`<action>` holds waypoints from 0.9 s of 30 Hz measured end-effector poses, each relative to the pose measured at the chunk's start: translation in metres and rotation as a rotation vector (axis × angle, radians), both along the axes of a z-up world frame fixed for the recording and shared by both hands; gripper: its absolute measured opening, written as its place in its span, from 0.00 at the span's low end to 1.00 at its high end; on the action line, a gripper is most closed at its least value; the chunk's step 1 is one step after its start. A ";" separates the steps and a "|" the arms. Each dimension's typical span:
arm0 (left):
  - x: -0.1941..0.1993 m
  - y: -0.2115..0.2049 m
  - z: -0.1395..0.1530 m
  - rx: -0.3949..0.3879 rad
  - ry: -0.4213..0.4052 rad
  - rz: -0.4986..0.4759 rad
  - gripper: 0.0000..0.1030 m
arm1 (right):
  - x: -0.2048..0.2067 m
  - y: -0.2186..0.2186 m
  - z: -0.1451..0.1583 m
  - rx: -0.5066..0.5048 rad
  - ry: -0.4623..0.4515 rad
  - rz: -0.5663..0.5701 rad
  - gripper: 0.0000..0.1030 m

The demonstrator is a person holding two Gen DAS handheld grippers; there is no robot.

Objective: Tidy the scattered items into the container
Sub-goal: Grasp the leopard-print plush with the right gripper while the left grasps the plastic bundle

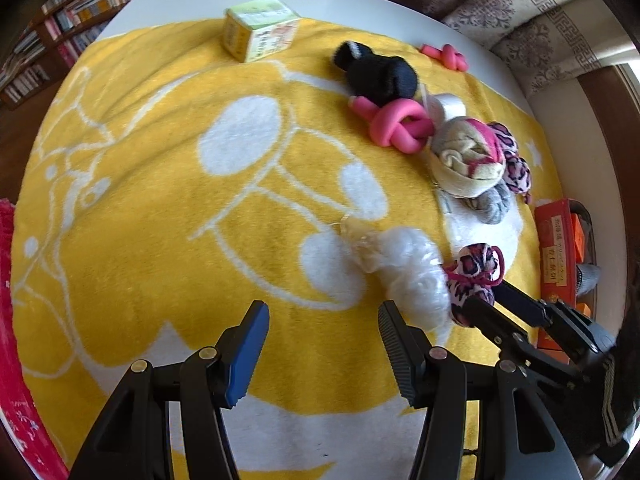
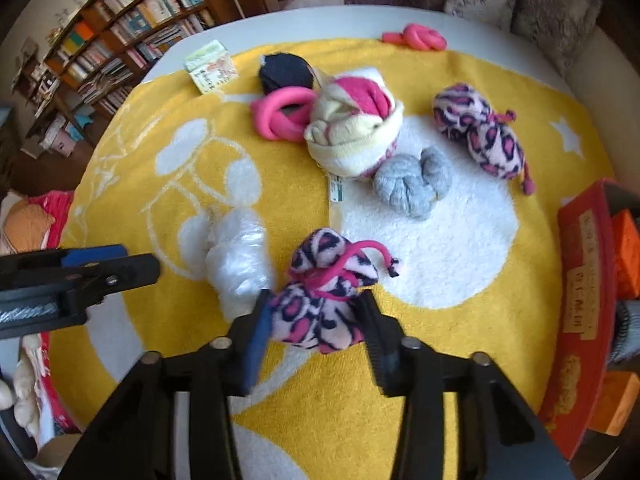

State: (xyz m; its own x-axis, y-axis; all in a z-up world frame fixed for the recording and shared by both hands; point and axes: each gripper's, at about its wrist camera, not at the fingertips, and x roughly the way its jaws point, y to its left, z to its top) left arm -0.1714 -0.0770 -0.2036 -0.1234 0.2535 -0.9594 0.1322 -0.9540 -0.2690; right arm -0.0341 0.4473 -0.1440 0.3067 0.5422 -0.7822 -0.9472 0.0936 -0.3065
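A pink leopard-print fabric bundle [image 2: 320, 304] with a pink cord lies on the yellow blanket [image 2: 440, 340]. My right gripper [image 2: 316, 300] is shut on it, both pads pressing its sides. In the left wrist view the same bundle [image 1: 476, 268] sits at the tips of the right gripper [image 1: 480, 300]. My left gripper [image 1: 322, 312] stands open over bare blanket with nothing between its fingers, just left of a crumpled clear plastic bag [image 1: 412, 276]. The red box [image 2: 580, 280] stands at the right edge.
Further back lie a pink foam knot [image 1: 396, 124], a black sock roll [image 1: 380, 72], a cream-and-pink sock ball [image 2: 352, 132], a grey sock knot [image 2: 412, 184], a second leopard bundle [image 2: 480, 136], a yellow-green carton [image 1: 260, 28] and another pink knot [image 2: 416, 38].
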 end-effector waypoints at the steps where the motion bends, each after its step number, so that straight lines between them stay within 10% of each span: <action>1: -0.002 0.004 0.000 0.003 0.001 -0.006 0.57 | 0.000 -0.004 0.004 0.008 0.001 -0.001 0.33; 10: -0.014 0.043 -0.007 0.023 0.001 -0.072 0.57 | 0.013 -0.019 0.018 0.021 0.054 -0.024 0.23; 15: -0.019 0.054 -0.009 0.024 0.000 -0.088 0.57 | 0.018 -0.015 0.012 0.025 0.051 -0.053 0.59; 27: -0.026 0.033 -0.005 0.025 -0.006 -0.036 0.57 | 0.017 0.015 -0.018 -0.058 0.117 -0.014 0.58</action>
State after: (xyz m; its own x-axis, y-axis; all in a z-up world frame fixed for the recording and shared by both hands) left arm -0.1970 -0.0439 -0.2090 -0.1078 0.2820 -0.9533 0.0992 -0.9511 -0.2926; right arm -0.0172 0.4626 -0.1625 0.2187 0.4916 -0.8429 -0.9756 0.0926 -0.1991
